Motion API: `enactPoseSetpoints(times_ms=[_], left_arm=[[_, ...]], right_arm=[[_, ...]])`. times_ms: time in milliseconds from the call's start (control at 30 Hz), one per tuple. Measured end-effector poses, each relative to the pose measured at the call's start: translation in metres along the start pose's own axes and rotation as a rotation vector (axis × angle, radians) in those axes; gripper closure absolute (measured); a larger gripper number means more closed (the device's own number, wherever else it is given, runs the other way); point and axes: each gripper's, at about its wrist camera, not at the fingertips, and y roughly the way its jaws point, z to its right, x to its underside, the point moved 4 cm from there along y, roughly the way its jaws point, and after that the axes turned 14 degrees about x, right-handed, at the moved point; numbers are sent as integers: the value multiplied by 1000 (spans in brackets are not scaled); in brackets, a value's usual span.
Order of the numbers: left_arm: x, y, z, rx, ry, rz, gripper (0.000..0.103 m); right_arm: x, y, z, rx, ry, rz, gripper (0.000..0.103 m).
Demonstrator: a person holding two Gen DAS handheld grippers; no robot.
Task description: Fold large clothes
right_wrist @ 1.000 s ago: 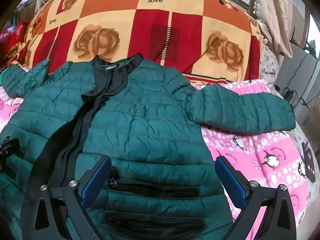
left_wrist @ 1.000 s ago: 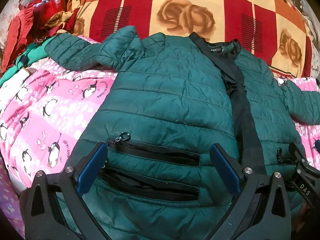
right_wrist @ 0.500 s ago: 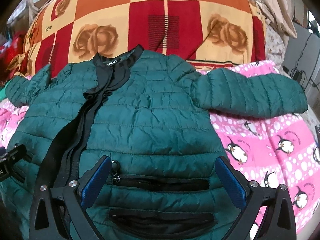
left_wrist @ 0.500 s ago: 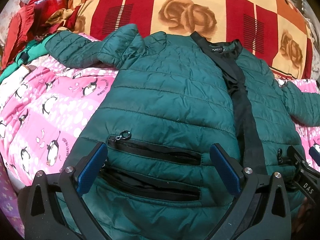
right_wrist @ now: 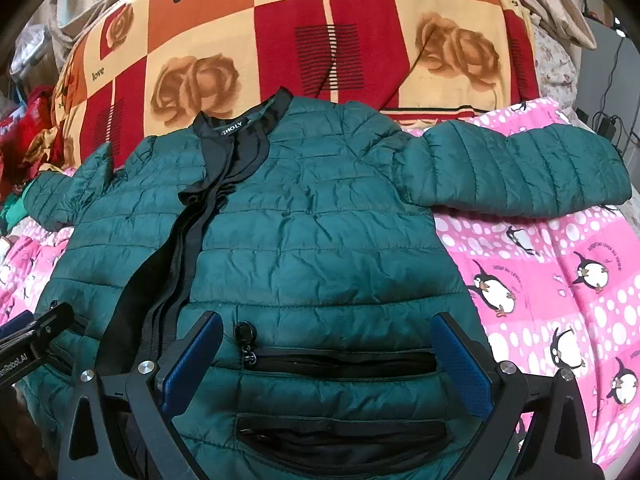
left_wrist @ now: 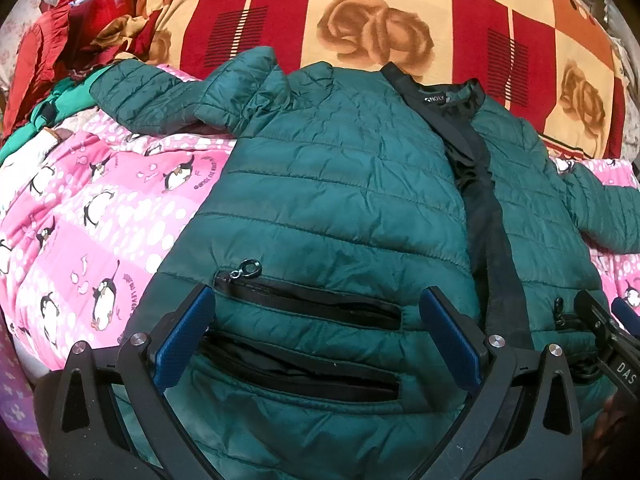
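**A:** Right, status. Your green quilted jacket (right_wrist: 328, 248) lies flat, front up, on the pink penguin blanket (right_wrist: 560, 280). Collar points away from you toward the rose-print quilt (right_wrist: 320, 32), hem nearest. So the long axis runs straight ahead of both claws.

**B:** Claw states?

**A:** Left gripper (left_wrist: 316, 336): released, jaws spread wide, nothing between them. It sits over the hem end, straddling the left-panel zip pockets (left_wrist: 308, 304). Right gripper (right_wrist: 326, 360): same, spread and empty, over the right-panel pocket (right_wrist: 344, 360). Whether the tips touch the fabric, you can't tell from these views.

**B:** Sleeves?

**A:** Both stick out sideways, across the axis. Right sleeve (right_wrist: 516, 172) lies out flat on the blanket, up and to the right of your right claw. Left sleeve (left_wrist: 168, 96) goes up-left of your left claw, bunched at the shoulder, cuff toward the red clothes pile (left_wrist: 60, 48).

**B:** Which hand leads?

**A:** My read: each claw owns its own side. Right sleeve is the cleaner grab, flat and unobstructed. Either way you reach forward and outward, then bring the sleeve in across the black zip placket (right_wrist: 188, 248).

**B:** Risk?

**A:** Slick puffy shell. Likely slides or springs open if you pinch shallow.
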Motion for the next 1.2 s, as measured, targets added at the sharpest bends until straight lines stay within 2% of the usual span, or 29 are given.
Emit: enactPoseSetpoints(times_ms=[267,500,800,933,1200], left_arm=[[0,2,1,-4,2,-6,1],[0,2,0,-5,2,0,1],[-7,6,-3,-33,26,4,1],[-17,8,-5,-53,40,15,1],[-48,8,-11,-88,52,63,1]], right_arm=[[-3,-1,3,82,-38,27,0],[-2,0,2,108,-64,30,0],[-10,0,-9,38,-64,12,0],[-19,-1,-19,-55,-53,-14,0],[-53,-7,-43,-157,-62,-16,0]])
